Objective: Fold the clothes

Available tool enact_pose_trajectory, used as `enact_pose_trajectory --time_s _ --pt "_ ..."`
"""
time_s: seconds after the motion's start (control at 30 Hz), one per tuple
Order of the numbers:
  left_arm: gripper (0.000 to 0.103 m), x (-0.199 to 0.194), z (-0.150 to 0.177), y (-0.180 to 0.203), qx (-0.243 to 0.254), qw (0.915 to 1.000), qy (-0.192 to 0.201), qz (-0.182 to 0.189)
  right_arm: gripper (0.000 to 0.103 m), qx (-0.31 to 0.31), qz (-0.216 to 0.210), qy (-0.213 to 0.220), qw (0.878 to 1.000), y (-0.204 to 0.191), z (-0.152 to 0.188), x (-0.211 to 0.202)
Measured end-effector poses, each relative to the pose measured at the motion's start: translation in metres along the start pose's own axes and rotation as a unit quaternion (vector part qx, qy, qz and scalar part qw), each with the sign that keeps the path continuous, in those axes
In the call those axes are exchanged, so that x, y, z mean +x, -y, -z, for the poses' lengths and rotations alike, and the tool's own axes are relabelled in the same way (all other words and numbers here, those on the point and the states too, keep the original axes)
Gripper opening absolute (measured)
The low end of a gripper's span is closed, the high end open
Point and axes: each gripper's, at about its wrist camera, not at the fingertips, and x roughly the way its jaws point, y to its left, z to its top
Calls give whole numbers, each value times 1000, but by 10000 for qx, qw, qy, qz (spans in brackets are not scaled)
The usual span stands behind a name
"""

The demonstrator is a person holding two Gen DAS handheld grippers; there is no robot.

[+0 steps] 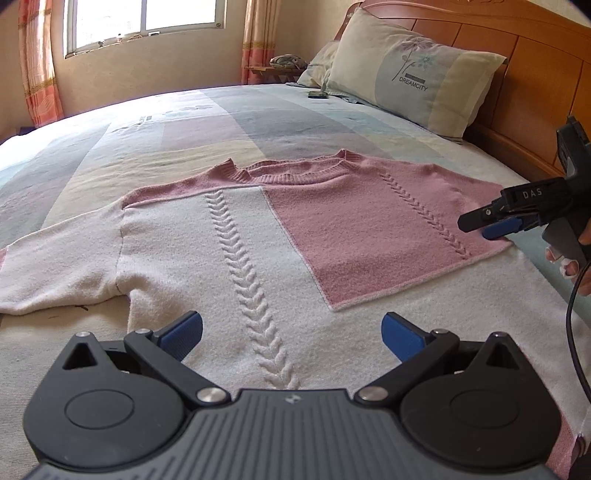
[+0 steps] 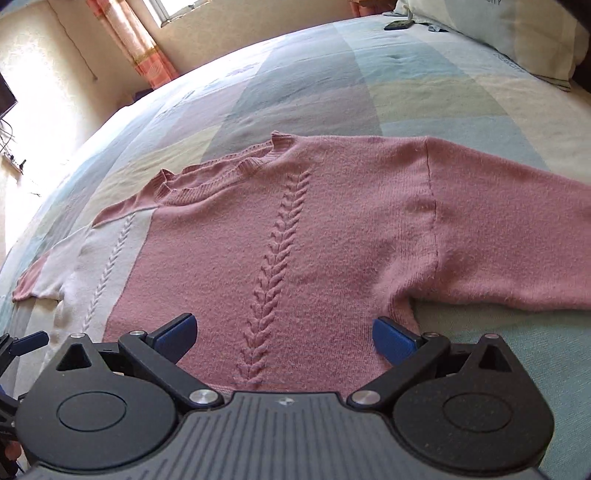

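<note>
Both claws sit nearest, low over the hem end of the sweater (image 1: 229, 236). Left claw (image 1: 291, 334) is spread wide w/ nothing between its blue pads, hanging above the white half by the cable-knit ridge. Right claw (image 2: 284, 334) is equally wide apart, also empty, above the pink half w/ the braid running between its pads. From the left view the right claw shows side-on at the pink side edge; whether it touches the knit there I can't tell.

Sweater lies flat, front up, on the bed (image 1: 207, 125), neck (image 1: 291, 170) pointing away toward the far side, both sleeves out sideways: white sleeve (image 1: 55, 266) to the left, pink sleeve (image 2: 517, 236) to the right.

Judgement: fold not yet started; likely first step is bringing a sleeve or side panel across the body. To do it well, pinch only the top knit at the side seam or cuff, both layers together, lift just enough to clear, lay it straight along the braid line, smooth before letting go. Knit is soft and stretchy, so dragging will skew it.

Bed cover is pastel blocks, fairly smooth. Farther off: a small dark object (image 1: 317, 95) on the cover, pillow (image 1: 413, 74) against a wooden headboard (image 1: 535, 55), then window (image 1: 142, 22) w/ orange curtains (image 1: 38, 62), strong daylight.
</note>
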Motion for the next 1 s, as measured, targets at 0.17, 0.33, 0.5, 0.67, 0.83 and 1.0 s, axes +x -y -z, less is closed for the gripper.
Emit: enact_pose_trajectory --time_s 0.17,0.33,0.5,0.67,0.83,1.0 --pt "102 -2 0 3 -27 9999 12 137 103 165 121 96 9997 0 20 -32" --pt "102 8 5 8 -93 9992 -143 363 103 -33 229 148 9996 -17 39 -45" --pt "102 23 12 14 -117 9980 -412 463 103 43 408 303 9987 -16 72 -33" --pt "102 24 15 16 -162 9983 -368 423 103 451 588 733 9946 -18 85 -35" --pt "102 23 14 8 -400 9972 -318 555 103 13 1319 786 9881 -45 97 -24" --pt "102 24 14 5 -586 9961 -266 609 103 -210 1692 1054 9797 -58 113 -19"
